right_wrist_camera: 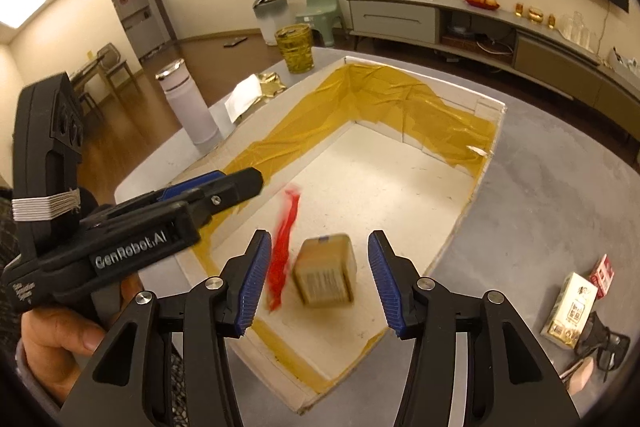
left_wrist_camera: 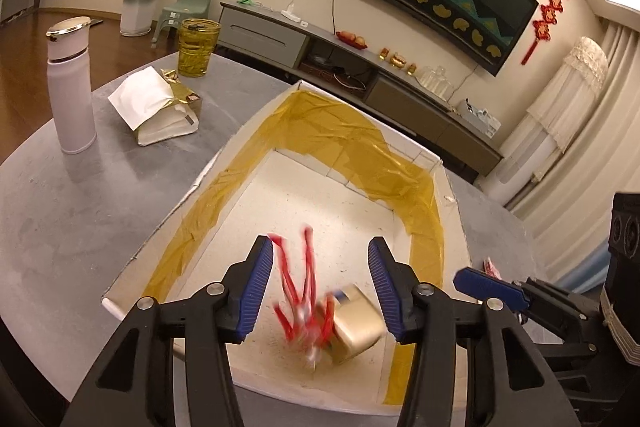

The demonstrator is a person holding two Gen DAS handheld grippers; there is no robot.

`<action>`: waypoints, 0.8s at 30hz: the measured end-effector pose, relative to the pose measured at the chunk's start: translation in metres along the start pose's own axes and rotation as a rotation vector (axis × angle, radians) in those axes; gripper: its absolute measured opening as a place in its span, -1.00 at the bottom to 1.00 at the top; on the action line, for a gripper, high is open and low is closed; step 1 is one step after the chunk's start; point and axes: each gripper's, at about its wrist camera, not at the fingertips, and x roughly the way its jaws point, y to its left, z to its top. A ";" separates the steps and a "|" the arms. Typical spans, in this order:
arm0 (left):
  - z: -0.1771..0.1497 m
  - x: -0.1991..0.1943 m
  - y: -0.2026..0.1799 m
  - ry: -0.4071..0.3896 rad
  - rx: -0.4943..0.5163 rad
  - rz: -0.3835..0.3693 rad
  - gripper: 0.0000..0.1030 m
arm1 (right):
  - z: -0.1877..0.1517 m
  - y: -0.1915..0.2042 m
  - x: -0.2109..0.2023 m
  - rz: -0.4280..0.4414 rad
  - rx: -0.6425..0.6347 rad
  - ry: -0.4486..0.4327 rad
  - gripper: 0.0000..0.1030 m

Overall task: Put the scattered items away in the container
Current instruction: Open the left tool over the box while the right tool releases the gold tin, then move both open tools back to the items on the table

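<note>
A white cardboard box [left_wrist_camera: 208,179] lined with yellow tape lies on the grey table; its rim [right_wrist_camera: 490,155] also shows in the right wrist view. Inside it, near the front, is a small gold carton [left_wrist_camera: 356,323] with red cords [left_wrist_camera: 304,291], both blurred by motion. The right wrist view shows the same gold carton [right_wrist_camera: 326,273] and red cords [right_wrist_camera: 286,247]. My left gripper [left_wrist_camera: 320,255] is open above them, touching nothing. My right gripper [right_wrist_camera: 320,247] is open too, over the same spot. A hand [right_wrist_camera: 56,343] holds the left gripper [right_wrist_camera: 248,181].
A white flask [left_wrist_camera: 70,87], a yellow glass [left_wrist_camera: 196,47] and a white-and-gold bag [left_wrist_camera: 160,107] stand left of the box. Right of it lie a cream carton [right_wrist_camera: 572,311], a small red pack [right_wrist_camera: 602,271] and a black mesh item [right_wrist_camera: 608,343].
</note>
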 end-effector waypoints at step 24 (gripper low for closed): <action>-0.028 -0.019 -0.132 -0.090 0.279 -0.226 -0.01 | -0.104 -0.113 -0.090 0.110 0.218 -0.136 -0.27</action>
